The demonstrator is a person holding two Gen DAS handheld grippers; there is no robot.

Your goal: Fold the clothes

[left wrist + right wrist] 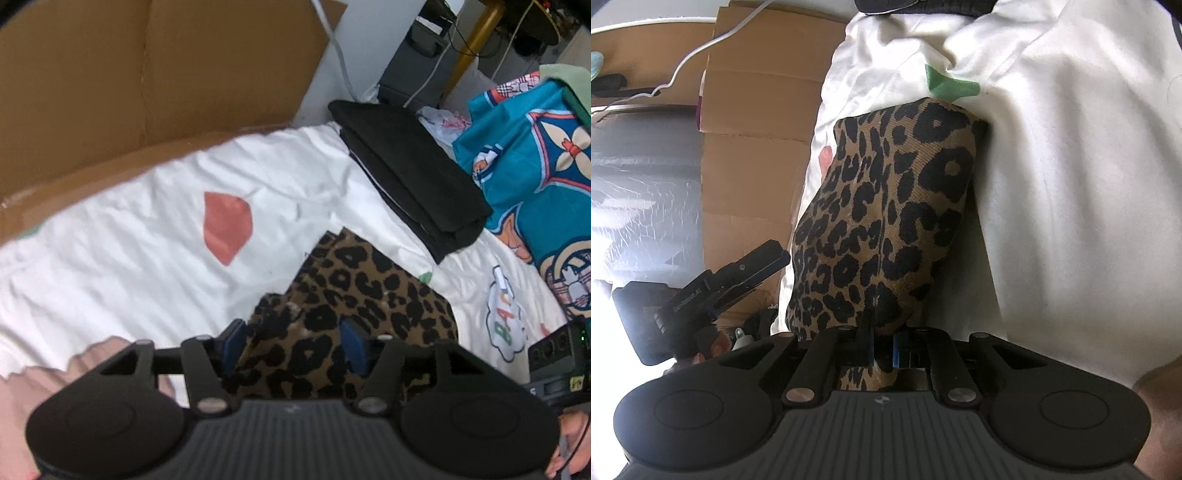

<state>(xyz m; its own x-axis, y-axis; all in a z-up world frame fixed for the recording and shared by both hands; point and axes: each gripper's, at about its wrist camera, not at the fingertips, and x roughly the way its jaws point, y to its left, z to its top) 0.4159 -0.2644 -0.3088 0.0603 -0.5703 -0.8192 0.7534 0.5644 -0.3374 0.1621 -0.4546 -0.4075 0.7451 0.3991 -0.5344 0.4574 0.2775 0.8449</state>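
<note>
Right gripper (882, 350) is clamped on the near edge of the leopard-print garment (886, 221), blue pads pinched tight on a fold of cloth. Left gripper (291, 343) is released: jaws stand apart with the leopard-print garment (354, 306) lying between them, pads not pressing it.

Garment sits on the white bedsheet (129, 240), already a compact multi-layer bundle, just short of the folded black stack (410, 173) and well clear of the cardboard (147, 74) behind the sheet.

Handling, my read:
- light, soft woven cloth with visible rib; no stiffness, droops wherever unsupported
- matte weave, so pads should bite well; slip risk low
- not fragile; main risk is layers sliding apart, or the sheet getting nipped along with it
- best hold: a folded edge or corner, all layers pinched together, one gripper at each end of that edge

Whether the right pinch catches every layer is hard to tell; the linkage hides the lower side.
</note>
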